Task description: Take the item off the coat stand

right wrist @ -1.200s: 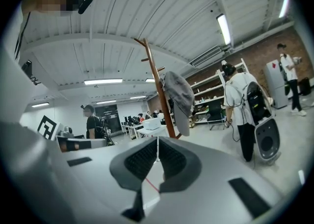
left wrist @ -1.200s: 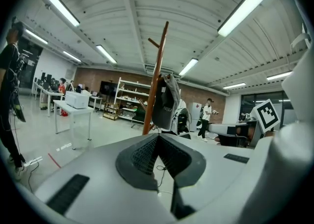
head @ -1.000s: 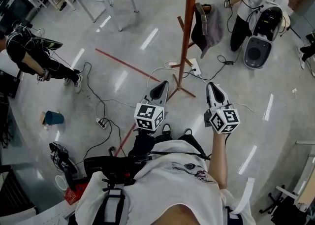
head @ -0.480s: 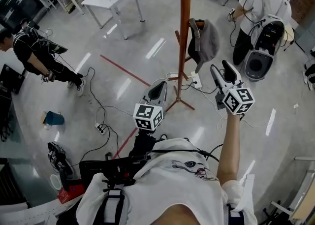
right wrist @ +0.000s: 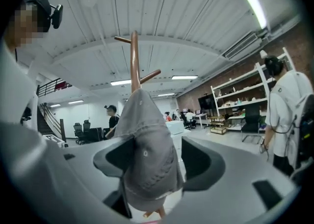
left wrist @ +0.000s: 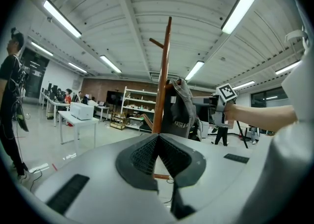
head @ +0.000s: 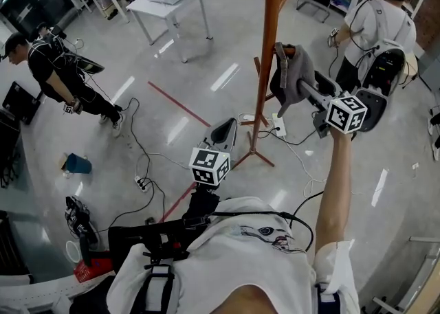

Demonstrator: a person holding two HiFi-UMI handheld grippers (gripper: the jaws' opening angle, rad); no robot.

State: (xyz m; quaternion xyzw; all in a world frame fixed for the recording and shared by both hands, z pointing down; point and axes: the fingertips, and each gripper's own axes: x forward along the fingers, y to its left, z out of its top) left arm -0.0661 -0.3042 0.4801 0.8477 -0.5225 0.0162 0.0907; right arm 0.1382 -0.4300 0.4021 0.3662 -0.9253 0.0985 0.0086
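A tall brown coat stand rises from the floor ahead of me. A grey cap hangs on one of its pegs at the right. My right gripper is raised to the cap, its jaws opening. In the right gripper view the cap hangs between the two jaws of that gripper, with a gap showing on the right side. The stand's pole rises behind the cap. My left gripper stays low near my body, shut and empty, pointing at the stand in the left gripper view.
A white table with a printer stands at the back left. Cables and a power strip lie on the floor, with a red tape line. One person stands at the left, another at the right behind the stand.
My right gripper has risen from beside my body up to the cap on the stand, and its jaws have spread apart. The left gripper has hardly moved.
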